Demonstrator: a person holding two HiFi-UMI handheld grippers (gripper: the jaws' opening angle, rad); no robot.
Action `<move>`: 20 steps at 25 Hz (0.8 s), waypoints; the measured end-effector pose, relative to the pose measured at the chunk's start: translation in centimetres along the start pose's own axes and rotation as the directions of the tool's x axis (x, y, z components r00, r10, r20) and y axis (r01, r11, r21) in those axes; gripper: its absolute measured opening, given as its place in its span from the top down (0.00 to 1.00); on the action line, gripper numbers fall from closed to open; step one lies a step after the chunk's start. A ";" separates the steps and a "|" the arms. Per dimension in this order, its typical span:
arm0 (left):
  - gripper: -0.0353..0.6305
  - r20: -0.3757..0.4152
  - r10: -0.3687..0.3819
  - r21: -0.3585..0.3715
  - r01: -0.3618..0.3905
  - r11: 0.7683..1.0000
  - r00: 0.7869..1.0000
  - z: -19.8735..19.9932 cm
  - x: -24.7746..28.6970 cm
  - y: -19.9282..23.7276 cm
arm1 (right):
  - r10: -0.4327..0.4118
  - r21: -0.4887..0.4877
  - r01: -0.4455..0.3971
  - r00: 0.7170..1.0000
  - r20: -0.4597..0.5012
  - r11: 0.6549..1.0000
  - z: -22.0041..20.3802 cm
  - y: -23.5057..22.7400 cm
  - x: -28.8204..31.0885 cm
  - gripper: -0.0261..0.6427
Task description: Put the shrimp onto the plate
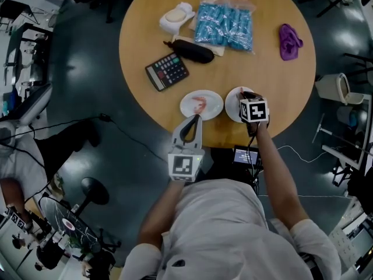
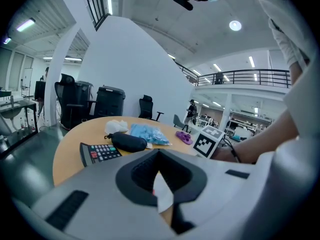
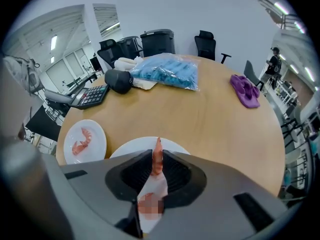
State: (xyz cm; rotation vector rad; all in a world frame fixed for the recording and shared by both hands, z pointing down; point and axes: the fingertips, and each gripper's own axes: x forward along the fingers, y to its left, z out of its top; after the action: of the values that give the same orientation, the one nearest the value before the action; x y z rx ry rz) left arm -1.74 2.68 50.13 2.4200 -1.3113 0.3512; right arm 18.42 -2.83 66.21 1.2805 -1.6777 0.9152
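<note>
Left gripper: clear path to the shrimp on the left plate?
Probably yes. The left gripper sits at the near rim of the left plate, nothing between it and the shrimp; the right gripper is over the right plate. Left jaws look shut, so they'd open first.

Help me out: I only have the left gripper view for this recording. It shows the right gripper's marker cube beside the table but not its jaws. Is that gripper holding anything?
Observer: Yes. The right gripper has its jaws closed on a shrimp, whose thin end pokes past the tips.
Operator: What is under it?
Observer: A white plate lies right beneath those jaws.
Operator: Any shrimp plated already?
Observer: One. The second shrimp lies on a second plate, just ahead of the left gripper.
</note>
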 end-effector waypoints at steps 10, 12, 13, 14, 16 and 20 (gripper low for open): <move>0.94 0.029 0.040 -0.013 -0.040 0.999 0.999 0.7 -0.8 2.1 | 0.044 -0.154 -0.036 0.998 0.050 0.987 0.4 3.2 -3.2 0.83; 0.94 0.028 0.045 -0.014 -0.045 0.999 0.999 0.6 -1.1 2.6 | 0.115 -0.235 -0.090 0.989 0.097 0.968 1.4 6.8 -4.2 0.87; 0.94 0.027 0.048 -0.015 -0.048 0.999 0.998 0.5 -1.3 2.8 | 0.143 -0.276 -0.107 0.983 0.114 0.955 1.9 8.6 -4.4 0.89; 0.94 0.028 0.051 -0.018 -0.050 0.999 0.998 0.4 -1.4 3.0 | 0.167 -0.315 -0.122 0.979 0.121 0.941 2.4 10.2 -4.3 0.92; 0.94 0.033 0.057 -0.026 -0.056 0.998 0.998 0.3 -1.8 3.4 | 0.214 -0.385 -0.159 0.971 0.103 0.909 2.7 13.3 -3.7 0.94; 0.94 0.035 0.070 -0.045 -0.068 0.997 0.997 0.0 -2.6 4.1 | 0.266 -0.481 -0.216 0.963 0.036 0.849 2.6 17.5 -1.9 0.93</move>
State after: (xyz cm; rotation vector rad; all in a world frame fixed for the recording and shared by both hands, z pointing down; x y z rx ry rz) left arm -6.62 2.59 49.99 2.3602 -1.4066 0.2945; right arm 1.22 -0.63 62.26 0.8039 -2.0209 0.5270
